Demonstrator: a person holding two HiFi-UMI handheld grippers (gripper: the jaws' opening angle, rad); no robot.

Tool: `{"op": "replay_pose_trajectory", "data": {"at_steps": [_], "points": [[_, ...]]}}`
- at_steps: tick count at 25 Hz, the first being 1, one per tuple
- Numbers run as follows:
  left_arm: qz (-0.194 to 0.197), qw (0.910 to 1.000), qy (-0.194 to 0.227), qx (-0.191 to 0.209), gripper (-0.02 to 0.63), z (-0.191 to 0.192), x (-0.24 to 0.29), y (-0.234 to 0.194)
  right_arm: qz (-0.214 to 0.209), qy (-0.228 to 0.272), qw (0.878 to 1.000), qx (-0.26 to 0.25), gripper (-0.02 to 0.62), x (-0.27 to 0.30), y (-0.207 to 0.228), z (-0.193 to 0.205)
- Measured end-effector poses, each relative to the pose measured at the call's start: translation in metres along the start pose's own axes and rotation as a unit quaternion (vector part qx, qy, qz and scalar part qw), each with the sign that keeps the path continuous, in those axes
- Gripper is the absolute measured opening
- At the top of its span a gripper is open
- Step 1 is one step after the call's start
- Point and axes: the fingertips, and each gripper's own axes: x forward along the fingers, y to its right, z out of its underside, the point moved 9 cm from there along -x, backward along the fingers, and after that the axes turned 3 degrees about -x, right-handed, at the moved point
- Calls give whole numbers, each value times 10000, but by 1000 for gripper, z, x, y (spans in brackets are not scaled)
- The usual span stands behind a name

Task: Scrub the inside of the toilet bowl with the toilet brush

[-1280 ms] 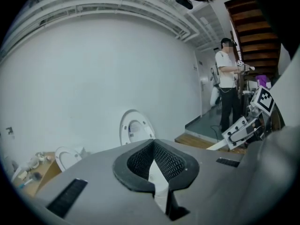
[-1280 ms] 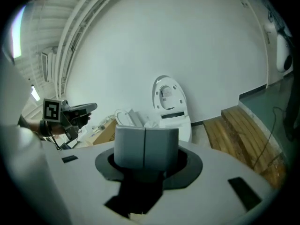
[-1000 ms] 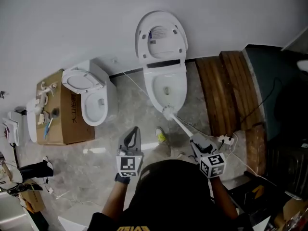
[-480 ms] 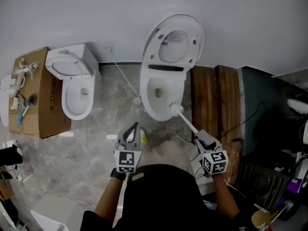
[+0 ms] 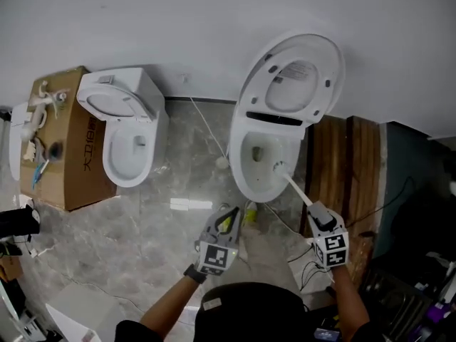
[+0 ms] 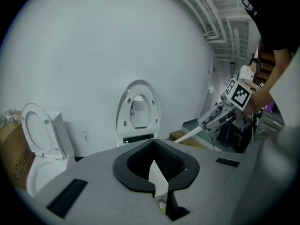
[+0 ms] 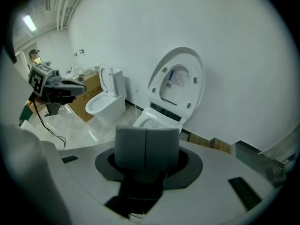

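White bowl (image 5: 244, 180), second toilet (image 5: 114, 171); one brush (image 5: 294, 187), right claw (image 5: 315, 211).

Your left gripper (image 5: 226, 224) sits near the middle on an outstretched forearm, pointing away from you, jaw tips drawn together with nothing between them. Your right gripper (image 5: 318, 217), just to its right, angles toward the far left, jaws clamped on the toilet brush (image 5: 294, 189) handle.

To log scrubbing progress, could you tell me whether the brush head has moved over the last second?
Yes: the brush head went from the toilet bowl's front rim into the bowl.
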Motion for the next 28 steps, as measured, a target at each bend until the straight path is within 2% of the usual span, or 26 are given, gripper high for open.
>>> {"op": "replay_pose_trajectory", "data": {"at_steps": [6, 9, 12, 19, 24, 28], "points": [[-51, 9969, -422, -664, 17, 49, 74, -1, -39, -105, 9997, -223, 161, 98, 33, 13], [-88, 9969, -458, -641, 17, 69, 109, -8, -269, -88, 9992, -282, 161, 154, 36, 21], [-390, 9954, -489, -721, 17, 95, 155, -20, -397, 77, 9971, -650, 161, 217, 48, 24], [-515, 9900, -879, -978, 17, 164, 182, -19, -750, 212, 9929, -900, 161, 305, 18, 58], [-23, 9932, -1049, -500, 17, 197, 214, -14, -785, 249, 9958, -401, 161, 350, 14, 65], [-93, 9917, -1046, -735, 17, 199, 216, -17, -896, 475, 9946, -228, 163, 367, -4, 61]]}}
